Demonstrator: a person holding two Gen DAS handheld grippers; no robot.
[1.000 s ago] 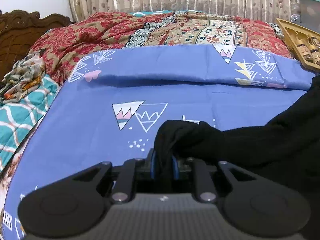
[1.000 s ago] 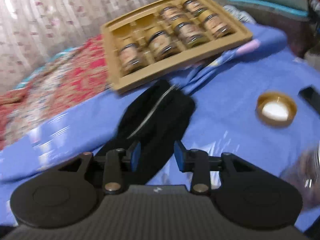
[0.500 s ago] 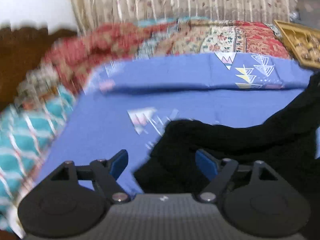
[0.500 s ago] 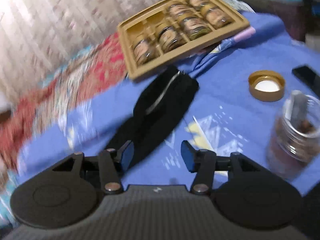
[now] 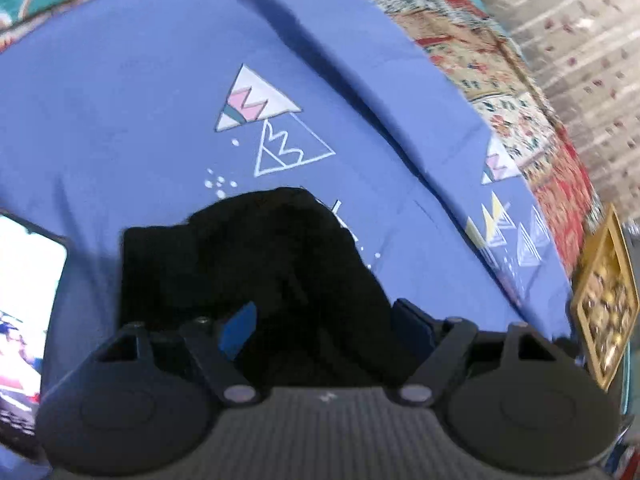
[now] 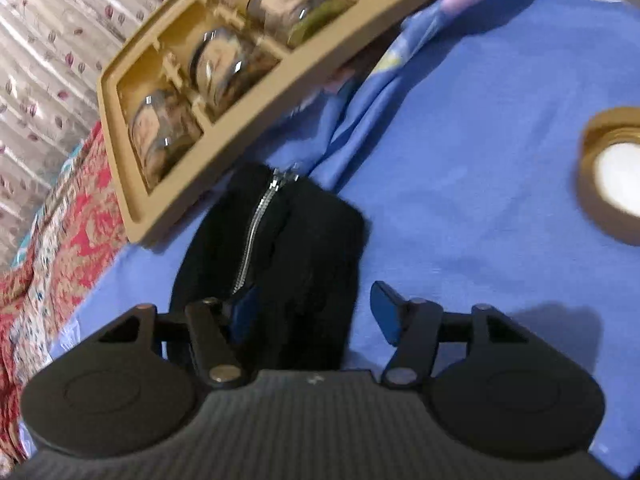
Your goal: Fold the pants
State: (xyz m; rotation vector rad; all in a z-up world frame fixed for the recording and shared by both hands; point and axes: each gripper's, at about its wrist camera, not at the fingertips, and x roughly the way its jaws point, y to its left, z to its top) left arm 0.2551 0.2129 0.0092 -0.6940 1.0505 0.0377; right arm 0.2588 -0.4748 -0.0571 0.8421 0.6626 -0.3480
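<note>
Black pants (image 5: 256,264) lying bunched on blue bedsheet (image 5: 120,120), zipper end near jar tray (image 6: 248,80). Left gripper (image 5: 324,328) and right gripper (image 6: 316,312) hovering over pants, fingers spread wide, gripping nothing.

The supporting surface is a bed covered by a blue sheet (image 5: 120,92) printed with white and pink triangle motifs. A red patterned bedspread (image 6: 60,216) adjoins the sheet's far edge.

Items lying on the sheet:
- Black pants (image 6: 280,240), bunched, with a silver zipper (image 6: 256,232) exposed.
- A tan compartment tray (image 6: 256,108) holding glass jars, its near edge close to the pants.
- A gold jar lid (image 6: 612,176), inverted, well apart from the pants.
- A lit phone (image 5: 24,300), beside the pants.
</note>
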